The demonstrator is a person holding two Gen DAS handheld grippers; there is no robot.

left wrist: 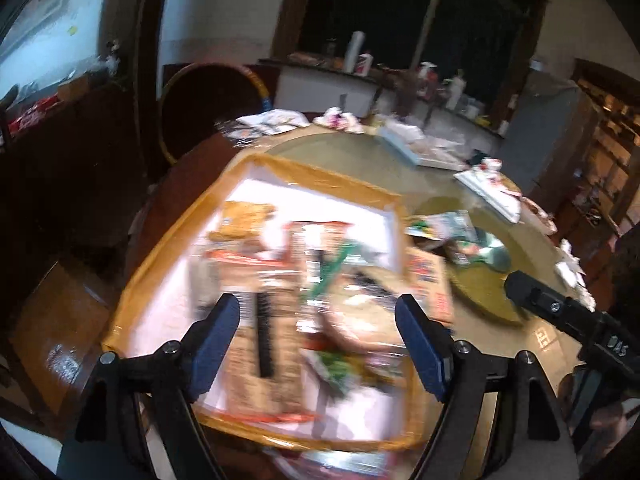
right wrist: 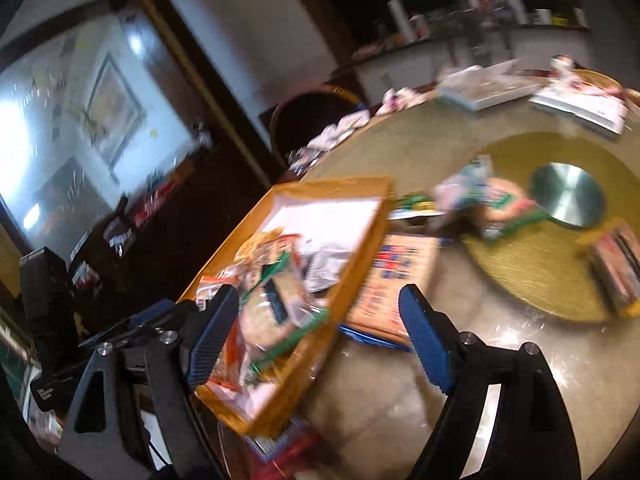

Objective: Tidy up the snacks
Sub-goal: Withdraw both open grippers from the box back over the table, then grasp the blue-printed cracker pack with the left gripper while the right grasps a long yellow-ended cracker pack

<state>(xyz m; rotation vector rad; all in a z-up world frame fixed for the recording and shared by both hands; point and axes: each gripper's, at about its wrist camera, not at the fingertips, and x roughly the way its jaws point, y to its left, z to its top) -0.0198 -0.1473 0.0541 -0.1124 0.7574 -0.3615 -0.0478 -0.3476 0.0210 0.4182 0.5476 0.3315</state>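
An orange-rimmed box with a white floor holds several snack packets; it shows in the right wrist view too. My left gripper is open and empty above the box. My right gripper is open and empty over the box's right edge; its body shows in the left wrist view. More snack packets lie outside: a green-edged cracker pack on the gold turntable, a flat tan packet beside the box and another pack at the right.
The round table carries a metal disc, white trays and crumpled wrappers at the far side. A dark chair stands behind the table. A counter with bottles is at the back.
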